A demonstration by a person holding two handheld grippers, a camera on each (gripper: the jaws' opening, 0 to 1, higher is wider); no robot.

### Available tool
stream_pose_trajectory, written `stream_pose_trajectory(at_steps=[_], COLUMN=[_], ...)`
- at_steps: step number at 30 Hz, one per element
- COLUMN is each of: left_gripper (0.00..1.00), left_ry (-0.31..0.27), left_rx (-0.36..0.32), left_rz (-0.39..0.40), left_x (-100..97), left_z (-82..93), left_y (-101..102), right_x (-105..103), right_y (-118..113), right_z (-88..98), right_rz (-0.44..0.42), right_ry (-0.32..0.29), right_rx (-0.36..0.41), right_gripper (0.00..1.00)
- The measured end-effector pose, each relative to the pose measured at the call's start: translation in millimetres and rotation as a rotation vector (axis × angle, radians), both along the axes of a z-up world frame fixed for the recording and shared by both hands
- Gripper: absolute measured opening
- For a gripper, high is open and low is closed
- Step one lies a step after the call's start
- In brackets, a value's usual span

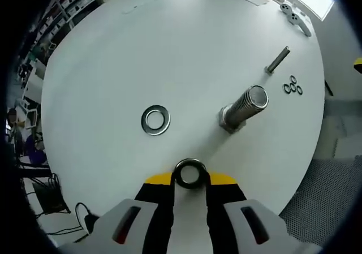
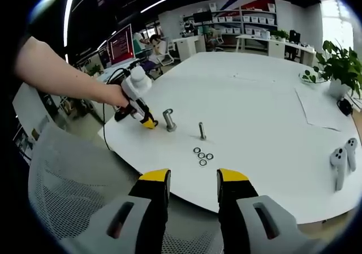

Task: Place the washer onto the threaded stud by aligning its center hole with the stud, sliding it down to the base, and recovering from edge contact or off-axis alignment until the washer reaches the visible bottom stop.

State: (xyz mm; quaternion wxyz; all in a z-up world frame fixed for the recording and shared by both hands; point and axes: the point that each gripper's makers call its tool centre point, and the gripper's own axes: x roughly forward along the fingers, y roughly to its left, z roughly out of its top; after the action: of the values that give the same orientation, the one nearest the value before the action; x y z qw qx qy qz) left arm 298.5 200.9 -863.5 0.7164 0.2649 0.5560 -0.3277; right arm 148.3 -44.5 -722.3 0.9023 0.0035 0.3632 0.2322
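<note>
My left gripper [image 1: 189, 178] is shut on a dark metal washer [image 1: 189, 162], pinched between its yellow tips just above the white table [image 1: 113, 56]. The thick threaded stud [image 1: 244, 107] stands upright on its base ahead and to the right, apart from the held washer. A second, shiny washer [image 1: 155, 120] lies flat on the table to the left. In the right gripper view, a person's hand holds the left gripper [image 2: 148, 122] just left of the stud [image 2: 168, 120]. My right gripper [image 2: 192, 181] stands open and holds nothing, off the table's near edge.
A thinner bolt [image 1: 278, 60] stands beyond the stud, with three small rings [image 1: 292, 87] beside it. Two white controllers [image 2: 342, 160] lie at the table's right edge. A potted plant [image 2: 339, 67] stands far right. A mesh chair [image 2: 73, 180] sits below the table edge.
</note>
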Motion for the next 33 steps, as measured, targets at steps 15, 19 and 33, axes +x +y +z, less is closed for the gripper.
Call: stream_pose_trajectory(at_steps=[15,19,33], left_gripper=[0.18,0.18,0.19], left_ry=[-0.003,-0.02,-0.021], left_rx=[-0.047,-0.065,-0.1], left_rz=[-0.107,-0.148,-0.25], left_x=[3.5,7.1,11.9], left_z=[32.0,46.7,80.5], left_y=[-15.9,-23.9,-52.4], right_x=[1.0,0.7,1.3], right_y=[-0.3,-0.4,-0.7], right_z=[0.5,0.4,1.1], right_rz=[-0.003,-0.005,-0.007], right_ry=[-0.002,-0.001,-0.003], right_rx=[0.003,0.003,0.008], right_gripper=[0.35,0.35,0.35])
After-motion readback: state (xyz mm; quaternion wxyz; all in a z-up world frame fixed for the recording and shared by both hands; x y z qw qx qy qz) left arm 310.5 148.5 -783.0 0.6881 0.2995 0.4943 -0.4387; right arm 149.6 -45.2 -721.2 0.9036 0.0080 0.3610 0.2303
